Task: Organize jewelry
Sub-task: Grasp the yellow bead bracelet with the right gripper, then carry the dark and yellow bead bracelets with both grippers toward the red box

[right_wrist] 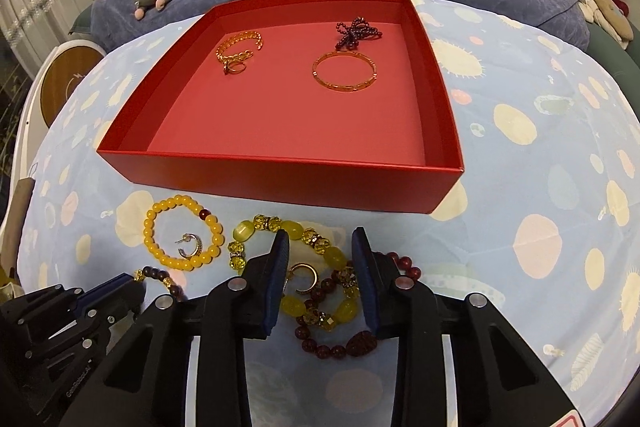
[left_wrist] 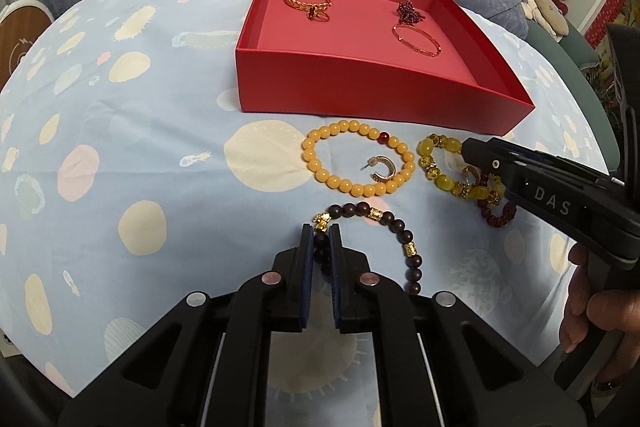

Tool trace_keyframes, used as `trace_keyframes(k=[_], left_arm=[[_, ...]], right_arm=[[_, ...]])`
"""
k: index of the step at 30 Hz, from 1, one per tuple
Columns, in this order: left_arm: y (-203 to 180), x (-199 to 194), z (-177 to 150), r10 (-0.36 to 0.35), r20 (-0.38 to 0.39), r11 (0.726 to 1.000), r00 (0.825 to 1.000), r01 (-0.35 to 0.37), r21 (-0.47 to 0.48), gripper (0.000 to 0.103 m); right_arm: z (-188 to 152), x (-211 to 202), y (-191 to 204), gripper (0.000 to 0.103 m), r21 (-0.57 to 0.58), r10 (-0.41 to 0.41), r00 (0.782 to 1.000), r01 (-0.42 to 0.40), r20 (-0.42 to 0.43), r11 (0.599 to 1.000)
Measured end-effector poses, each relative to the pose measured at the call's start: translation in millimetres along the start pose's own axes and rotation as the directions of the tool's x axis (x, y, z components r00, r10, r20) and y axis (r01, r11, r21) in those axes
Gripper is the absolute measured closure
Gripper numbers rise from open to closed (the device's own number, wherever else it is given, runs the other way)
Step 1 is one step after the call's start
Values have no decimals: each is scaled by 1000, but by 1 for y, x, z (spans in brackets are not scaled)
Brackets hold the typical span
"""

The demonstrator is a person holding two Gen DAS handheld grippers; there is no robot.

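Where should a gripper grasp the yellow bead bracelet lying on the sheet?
Pinch one bead section of the yellow bracelet from above, on the side away from the earring inside it. It lies flat as an open ring, so one finger fits inside, one outside.

White letters "DAS" read clearly on the side of the black plastic right gripper (left_wrist: pixel 474 163); faint embossed lettering runs along the black plastic left gripper (right_wrist: pixel 132 289) body, too small to make out

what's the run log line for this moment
left tongs: shut on dark bead bracelet | right tongs: open over yellow bracelet | red box: four pieces
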State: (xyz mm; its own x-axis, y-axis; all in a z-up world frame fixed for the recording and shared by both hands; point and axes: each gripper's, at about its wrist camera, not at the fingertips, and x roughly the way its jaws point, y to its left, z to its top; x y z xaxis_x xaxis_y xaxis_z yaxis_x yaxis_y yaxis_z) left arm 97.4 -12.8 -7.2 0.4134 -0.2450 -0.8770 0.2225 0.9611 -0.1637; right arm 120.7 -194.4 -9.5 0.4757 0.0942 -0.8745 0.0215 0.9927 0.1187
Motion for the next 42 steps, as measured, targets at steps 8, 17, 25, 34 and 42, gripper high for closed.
trace_keyframes(k=[8,17,25,34,42], left_arm=[[1,1,2,-9,3,1000,1000,9,-8,95],[-4,-6,4,-29,7,1000,1000,29,-6,95],[-16,-35,11,-76,40,997,996,75,19,95],[-34,-75,33,-132,84,989,988,127,70,95],[-53,-97,87,-177,151,977,973,154,150,95]], right_arm=[[-7,1,-4,83,-7,10,1000,-10,-6,1000],[-10,-14,-12,94,39,42,999,-42,-2,998],[-12,-56,-11,94,64,82,995,-86,59,994],[7,-100,-12,94,37,99,988,-104,122,994],[61,-128,-5,94,-25,122,975,-120,188,993]])
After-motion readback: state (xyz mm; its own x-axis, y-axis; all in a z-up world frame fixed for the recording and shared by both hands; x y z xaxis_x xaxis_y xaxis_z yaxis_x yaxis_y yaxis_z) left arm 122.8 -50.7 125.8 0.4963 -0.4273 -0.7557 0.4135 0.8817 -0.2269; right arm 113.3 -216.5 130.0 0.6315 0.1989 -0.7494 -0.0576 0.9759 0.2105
